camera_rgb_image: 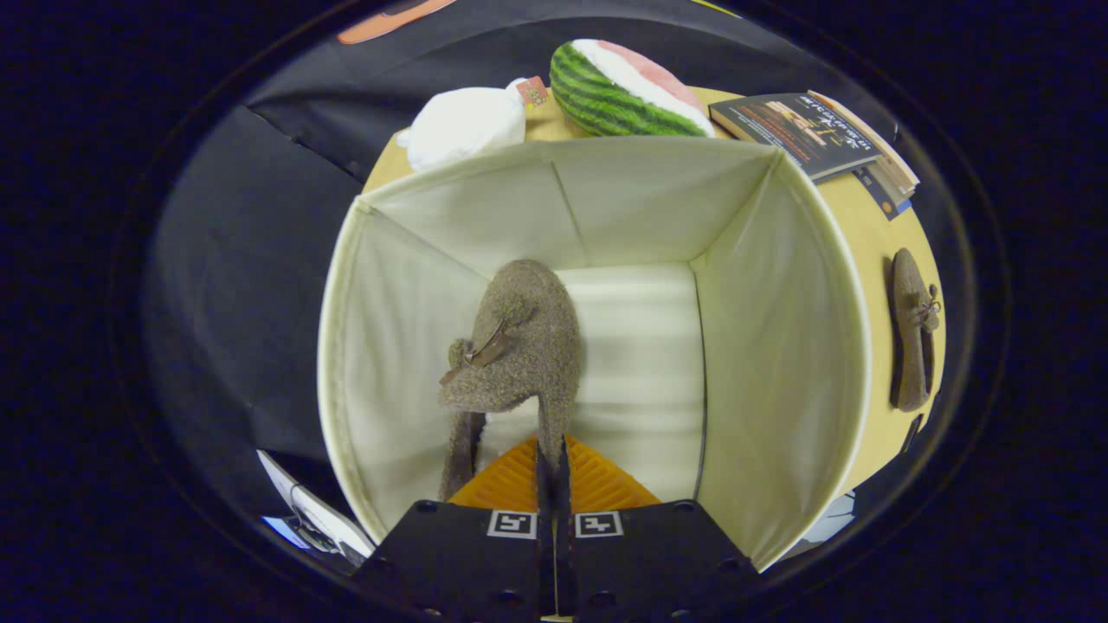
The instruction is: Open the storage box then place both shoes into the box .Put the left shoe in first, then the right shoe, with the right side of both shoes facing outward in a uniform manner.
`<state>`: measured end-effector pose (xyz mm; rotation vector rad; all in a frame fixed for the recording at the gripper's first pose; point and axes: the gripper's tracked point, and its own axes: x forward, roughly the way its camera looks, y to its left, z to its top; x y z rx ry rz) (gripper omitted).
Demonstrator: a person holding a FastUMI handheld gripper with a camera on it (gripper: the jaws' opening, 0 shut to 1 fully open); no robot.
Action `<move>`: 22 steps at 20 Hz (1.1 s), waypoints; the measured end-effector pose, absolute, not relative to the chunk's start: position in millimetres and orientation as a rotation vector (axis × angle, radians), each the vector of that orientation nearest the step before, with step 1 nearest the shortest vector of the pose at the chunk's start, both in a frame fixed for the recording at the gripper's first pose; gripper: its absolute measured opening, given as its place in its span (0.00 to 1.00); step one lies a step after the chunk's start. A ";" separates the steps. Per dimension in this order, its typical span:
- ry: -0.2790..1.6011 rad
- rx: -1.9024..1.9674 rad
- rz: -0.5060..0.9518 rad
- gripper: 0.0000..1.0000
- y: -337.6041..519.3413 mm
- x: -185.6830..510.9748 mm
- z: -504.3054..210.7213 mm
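Gripper view, itemised from my fingers outward.

Item 1: my gripper, fingers pressed almost together, pinching the thin rim of a shoe's opening between them. It hung over the open top of the storage box, pointing down into it.

Item 2: held shoe, brown and fuzzy, with a small darker bow on its upper. It dangled from my fingers inside the box, toe pointing away from me toward the far wall, on the left half of the interior. Whether its sole touched the floor of the box I could not tell.

Item 3: storage box, cream fabric, open at the top, with four upright walls and a pale floor. The space to the right of the held shoe was bare lining.

Item 4: second shoe, same brown material and bow, lying on the table outside the box, just beyond its right wall.

Item 5: table, tan surface, carrying the box.

Item 6: books, stacked past the box's far right corner.

Item 7: watermelon-slice plush, behind the far wall.

Item 8: white soft thing, just left of the plush, also behind the far wall.
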<state>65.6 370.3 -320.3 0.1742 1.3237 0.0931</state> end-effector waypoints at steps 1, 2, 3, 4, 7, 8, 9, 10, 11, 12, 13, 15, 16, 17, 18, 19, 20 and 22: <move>1.332 0.176 0.079 0.02 372.7 62.6 -323.0; 1.349 0.175 0.074 0.04 373.5 63.2 -332.9; 1.362 0.171 0.072 0.04 373.2 61.7 -335.7; 1.380 0.169 0.078 0.04 374.5 57.5 -341.0; 1.391 0.178 0.111 0.07 379.7 54.7 -338.2; 1.388 0.163 0.120 0.08 380.3 53.2 -335.3; 1.393 0.151 0.139 0.12 378.9 50.4 -329.1; 1.390 0.166 0.170 0.16 383.1 45.9 -324.7; 1.386 0.175 0.184 0.23 382.5 43.1 -317.3; 1.385 0.176 0.193 0.33 379.1 39.8 -309.0; 1.385 0.180 0.204 0.39 376.5 35.5 -302.2; 1.391 0.182 0.240 0.52 371.3 25.9 -286.1; 1.391 0.195 0.268 0.58 370.0 19.7 -275.0; 1.379 0.201 0.295 0.64 367.1 15.5 -263.4; 1.364 0.190 0.320 0.71 360.9 12.9 -252.4; 1.341 0.179 0.344 0.77 353.4 11.9 -241.1; 1.321 0.173 0.368 0.84 347.4 6.8 -231.4; 1.297 0.168 0.419 0.96 330.4 -4.7 -211.4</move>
